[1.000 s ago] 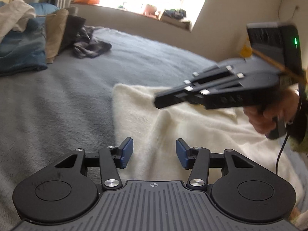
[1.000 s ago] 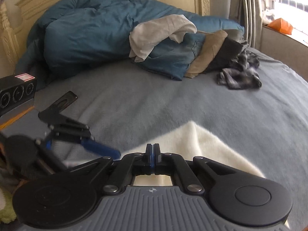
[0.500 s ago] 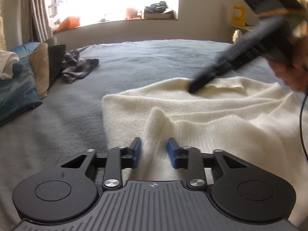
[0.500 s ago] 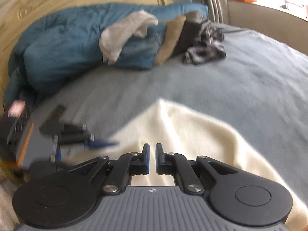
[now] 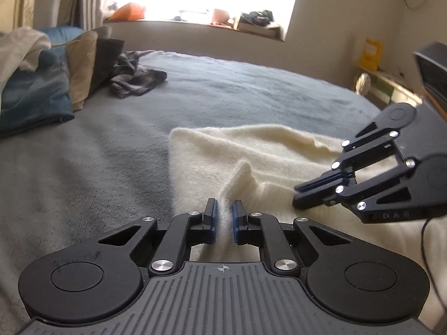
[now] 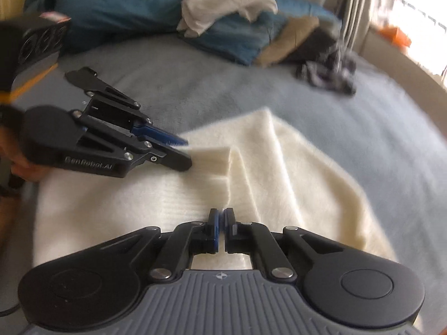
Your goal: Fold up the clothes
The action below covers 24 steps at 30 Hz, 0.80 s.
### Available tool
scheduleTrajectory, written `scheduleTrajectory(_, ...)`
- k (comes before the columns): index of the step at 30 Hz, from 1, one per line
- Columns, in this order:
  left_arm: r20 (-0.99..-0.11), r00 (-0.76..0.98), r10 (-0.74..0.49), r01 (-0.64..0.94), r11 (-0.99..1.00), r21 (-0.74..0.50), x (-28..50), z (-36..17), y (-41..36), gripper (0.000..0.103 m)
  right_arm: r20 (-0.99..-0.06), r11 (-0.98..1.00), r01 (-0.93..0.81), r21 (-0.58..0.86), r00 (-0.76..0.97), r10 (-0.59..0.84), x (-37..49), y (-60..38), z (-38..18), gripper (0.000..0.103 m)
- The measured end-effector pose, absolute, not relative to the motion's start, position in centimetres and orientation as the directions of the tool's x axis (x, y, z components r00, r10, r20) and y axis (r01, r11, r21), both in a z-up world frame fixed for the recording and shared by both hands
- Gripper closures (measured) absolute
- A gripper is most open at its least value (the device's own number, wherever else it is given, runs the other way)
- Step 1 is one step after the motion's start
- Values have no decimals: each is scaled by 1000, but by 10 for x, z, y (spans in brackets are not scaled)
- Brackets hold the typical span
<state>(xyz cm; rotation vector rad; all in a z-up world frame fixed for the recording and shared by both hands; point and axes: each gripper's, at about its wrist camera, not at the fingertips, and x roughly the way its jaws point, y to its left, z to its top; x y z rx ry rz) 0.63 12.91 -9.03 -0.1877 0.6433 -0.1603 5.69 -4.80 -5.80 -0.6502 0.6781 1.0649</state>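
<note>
A cream knitted sweater (image 5: 279, 150) lies on the grey bed; it also shows in the right wrist view (image 6: 279, 173). My left gripper (image 5: 223, 216) has its jaws narrowed around a raised fold of the sweater, a small gap still between the pads. It shows from the side in the right wrist view (image 6: 178, 150), at the sweater's ribbed edge. My right gripper (image 6: 221, 224) is almost shut, low over a ridge of the sweater; whether cloth is pinched is unclear. It also shows in the left wrist view (image 5: 300, 192), tips on the sweater.
The grey bedspread (image 5: 97, 162) spreads left and back. A pile of clothes (image 5: 42, 83) and a dark crumpled garment (image 5: 134, 78) lie at the head of the bed. A blue duvet (image 6: 125, 5) is by the headboard. A window sill (image 5: 195, 25) runs behind.
My left gripper has closed further onto the raised sweater fold. My right gripper has swung down to the sweater, now low at the right, and closed a little.
</note>
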Motion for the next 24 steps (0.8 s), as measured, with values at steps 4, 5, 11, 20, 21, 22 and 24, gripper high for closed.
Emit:
scheduleTrajectory(4,-559,792,-244,54,941,-334,7,-90,144,93,-722,352,-903,-246,413,555,51,-44,-48,101)
scheduleTrajectory(5,-564,784,-260,41,928,-371,9,-93,148,93,-725,349,-901,-258,419,546,51,-42,-50,101)
scheduleTrajectory(11,-542,782,-307,-13,862,-507,12,-94,169,91,-740,351,-892,-286,438,510,55,-35,-62,101)
scheduleTrajectory(20,-593,753,-284,158,954,-257,22,-83,131,68,-750,355,-888,-292,443,492,60,-32,-69,101)
scheduleTrajectory(21,-605,753,-256,167,965,-201,23,-84,124,68,-746,355,-887,-295,446,494,59,-32,-69,101)
scheduleTrajectory(22,-615,755,-228,177,974,-144,23,-86,116,68,-743,355,-886,-299,450,496,59,-32,-69,101)
scheduleTrajectory(24,-621,764,-177,193,980,-42,24,-88,103,68,-736,356,-883,-306,456,500,58,-31,-68,101)
